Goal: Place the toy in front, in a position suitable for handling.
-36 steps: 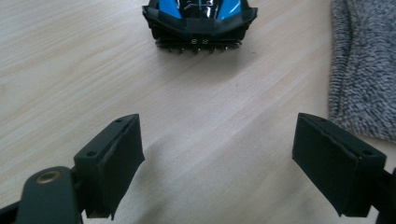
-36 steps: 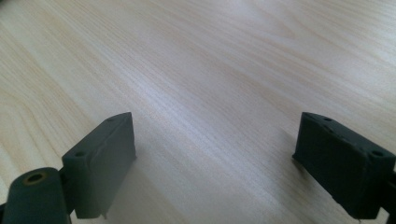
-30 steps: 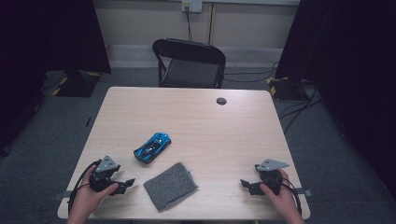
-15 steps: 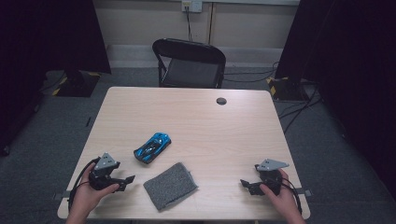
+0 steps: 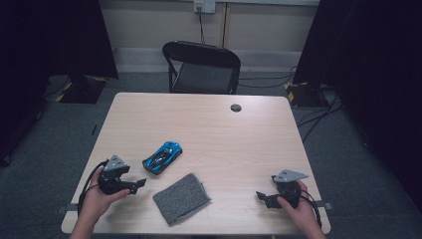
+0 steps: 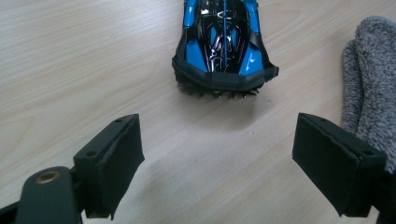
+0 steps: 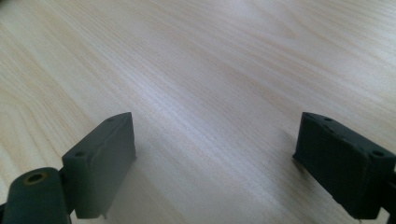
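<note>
- Left claw (image 5: 141, 183) gapes wide, empty, low over the tabletop (image 5: 214, 129).
- Right claw (image 5: 260, 196) likewise wide, empty.
- Grey cloth (image 5: 181, 197) lies between them.
- Toy car (image 6: 223, 42) sits just ahead of the left claw: centre it, then squeeze its sides.

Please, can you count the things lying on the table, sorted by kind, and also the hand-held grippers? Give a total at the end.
Blue and black toy car: 1
Grey knitted cloth: 1
Small dark round disc near the table's far edge: 1
Hand-held grippers, both with jaws open and nothing between them: 2, left hand-held gripper and right hand-held gripper
Total: 5
</note>
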The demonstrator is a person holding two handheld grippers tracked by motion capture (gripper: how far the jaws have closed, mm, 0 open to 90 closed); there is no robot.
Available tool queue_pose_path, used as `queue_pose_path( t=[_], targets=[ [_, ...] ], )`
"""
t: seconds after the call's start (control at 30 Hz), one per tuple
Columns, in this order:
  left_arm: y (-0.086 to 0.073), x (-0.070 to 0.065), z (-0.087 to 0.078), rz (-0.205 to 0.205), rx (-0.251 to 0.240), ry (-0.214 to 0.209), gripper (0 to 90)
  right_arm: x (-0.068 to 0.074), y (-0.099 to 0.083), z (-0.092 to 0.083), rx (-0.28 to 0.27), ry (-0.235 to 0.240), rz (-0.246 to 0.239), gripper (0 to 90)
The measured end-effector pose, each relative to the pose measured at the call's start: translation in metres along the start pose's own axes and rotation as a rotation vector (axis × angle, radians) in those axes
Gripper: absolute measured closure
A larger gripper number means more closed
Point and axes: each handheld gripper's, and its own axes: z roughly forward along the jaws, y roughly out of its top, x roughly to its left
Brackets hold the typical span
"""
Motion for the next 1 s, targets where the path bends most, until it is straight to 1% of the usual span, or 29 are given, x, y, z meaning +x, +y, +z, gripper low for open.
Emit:
queue_pose_path(
  t=[0.03, 0.07, 0.13, 0.27, 0.3, 0.43, 0.53, 0.63, 0.73, 0.83, 1.0],
  targets=[
    [0.002, 0.000, 0.002, 0.010, -0.003, -0.003, 15.9, 0.000, 0.000, 0.000, 0.001, -0.002, 0.000, 11.4],
    [0.005, -0.001, 0.003, 0.012, -0.003, -0.003, 15.9, 0.000, 0.000, 0.000, 0.001, -0.001, 0.000, 11.4],
    [0.009, -0.001, 0.007, 0.004, -0.010, -0.006, 15.9, 0.000, 0.000, 0.000, 0.001, -0.001, -0.001, 11.4],
    [0.015, -0.001, 0.015, 0.010, -0.004, -0.009, 16.0, 0.000, 0.000, 0.000, -0.001, 0.000, -0.001, 11.4],
    [0.018, 0.000, 0.017, 0.016, 0.000, -0.004, 16.2, 0.000, 0.000, 0.000, 0.001, 0.000, 0.000, 11.4],
    [0.023, 0.000, 0.024, 0.015, -0.005, -0.002, 16.2, 0.000, 0.000, 0.000, 0.001, -0.001, -0.001, 11.4],
    [0.027, 0.000, 0.027, 0.014, -0.011, -0.004, 16.2, 0.000, 0.000, 0.000, 0.000, 0.000, -0.001, 11.4],
    [0.030, 0.001, 0.030, 0.026, -0.008, -0.001, 16.2, 0.000, 0.000, 0.000, 0.000, 0.000, -0.001, 11.4],
    [0.033, 0.003, 0.032, 0.016, -0.005, -0.001, 16.2, 0.000, 0.000, 0.000, 0.001, 0.000, 0.000, 11.4],
    [0.035, 0.005, 0.034, 0.016, -0.005, 0.003, 16.2, 0.000, 0.000, 0.000, 0.000, 0.001, 0.000, 11.4],
    [0.041, 0.009, 0.039, 0.015, -0.006, -0.009, 16.2, 0.000, 0.000, 0.000, 0.001, -0.001, -0.001, 11.4]
  ],
)
